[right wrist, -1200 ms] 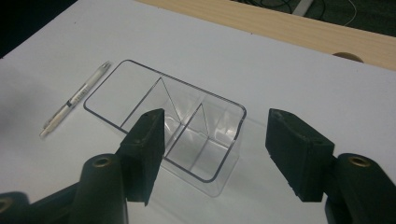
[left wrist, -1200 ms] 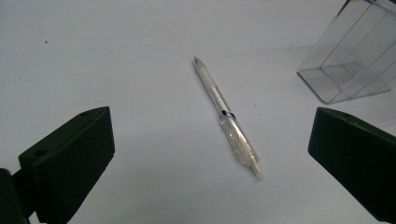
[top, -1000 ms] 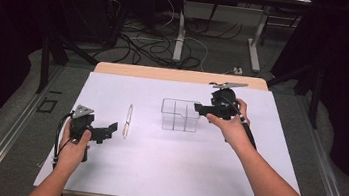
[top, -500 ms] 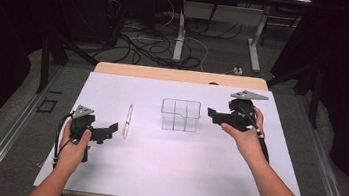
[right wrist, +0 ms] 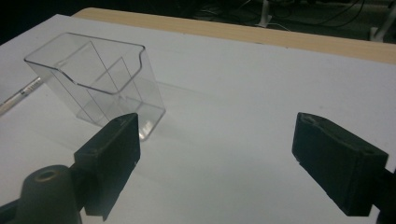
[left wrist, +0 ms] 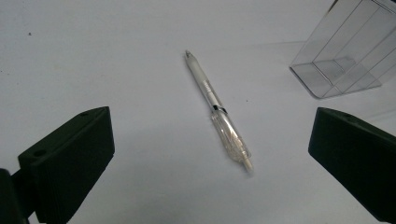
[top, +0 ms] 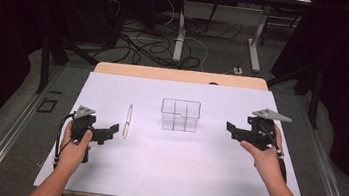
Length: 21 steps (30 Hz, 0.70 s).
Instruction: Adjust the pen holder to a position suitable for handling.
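A clear plastic container with inner dividers stands upright mid-table and looks empty; it also shows in the left gripper view and the right gripper view. A clear pen lies flat to its left. My left gripper is open just left of the pen, which lies on the table ahead of its jaws, untouched. My right gripper is well right of the container, apart from it and pointing toward it. Its jaws have just been opening, with nothing between them.
A white sheet covers the table, with a wooden strip along the far edge. Beyond it are desk legs and cables on the floor. A cable trails from each gripper.
My right hand has moved rightward and slightly down, from beside the container's far right corner to the right side of the table. The left hand, pen and container have stayed put.
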### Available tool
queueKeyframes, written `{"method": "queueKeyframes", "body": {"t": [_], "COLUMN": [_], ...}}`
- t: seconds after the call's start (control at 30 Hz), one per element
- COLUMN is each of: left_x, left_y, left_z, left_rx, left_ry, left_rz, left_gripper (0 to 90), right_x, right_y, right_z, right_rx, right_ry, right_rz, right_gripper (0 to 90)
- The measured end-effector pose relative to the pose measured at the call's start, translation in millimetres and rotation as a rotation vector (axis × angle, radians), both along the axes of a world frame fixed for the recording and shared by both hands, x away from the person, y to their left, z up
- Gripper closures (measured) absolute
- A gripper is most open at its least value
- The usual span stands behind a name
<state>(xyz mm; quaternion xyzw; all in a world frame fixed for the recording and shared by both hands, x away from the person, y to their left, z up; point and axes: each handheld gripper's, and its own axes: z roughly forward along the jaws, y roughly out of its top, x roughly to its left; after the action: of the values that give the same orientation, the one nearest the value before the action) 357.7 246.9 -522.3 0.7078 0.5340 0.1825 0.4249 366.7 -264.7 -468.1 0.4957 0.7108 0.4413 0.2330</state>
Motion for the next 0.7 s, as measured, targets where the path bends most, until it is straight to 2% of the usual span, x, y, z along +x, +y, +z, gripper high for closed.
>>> {"method": "queueKeyframes", "body": {"t": [0.13,0.33,0.37,0.43,0.57,0.7], "left_x": [0.3,1.4,1.6,1.9,2.0,2.9], "left_y": [-0.7,-3.8,-3.1,-5.7,-6.6,-5.5], "left_z": [-0.5,-0.9,0.0,-0.9,-1.3,-1.9], "left_rx": [-0.005,-0.034,-0.021,-0.037,-0.032,-0.055], "left_ry": [0.009,0.011,0.023,0.024,0.039,0.049], "left_rz": [-0.008,-0.007,-0.020,-0.010,-0.015,-0.003], "left_gripper": [0.1,0.1,0.1,0.1,0.2,1.5], "right_x": [-7.1,-14.2,-14.9,-16.0,-15.4,-16.2], "right_y": [-13.2,-27.0,-28.3,-29.7,-30.6,-33.4], "right_z": [-10.1,-28.8,-31.3,-36.6,-43.3,-47.2], "right_rx": [0.019,-0.033,-0.028,-0.018,-0.030,-0.045], "right_ry": [0.015,0.011,0.020,0.022,0.028,0.024], "right_rz": [-0.021,-0.033,-0.030,-0.033,-0.035,-0.029], "right_gripper": [14.8,14.5,14.0,11.6,1.5,0.0]}}
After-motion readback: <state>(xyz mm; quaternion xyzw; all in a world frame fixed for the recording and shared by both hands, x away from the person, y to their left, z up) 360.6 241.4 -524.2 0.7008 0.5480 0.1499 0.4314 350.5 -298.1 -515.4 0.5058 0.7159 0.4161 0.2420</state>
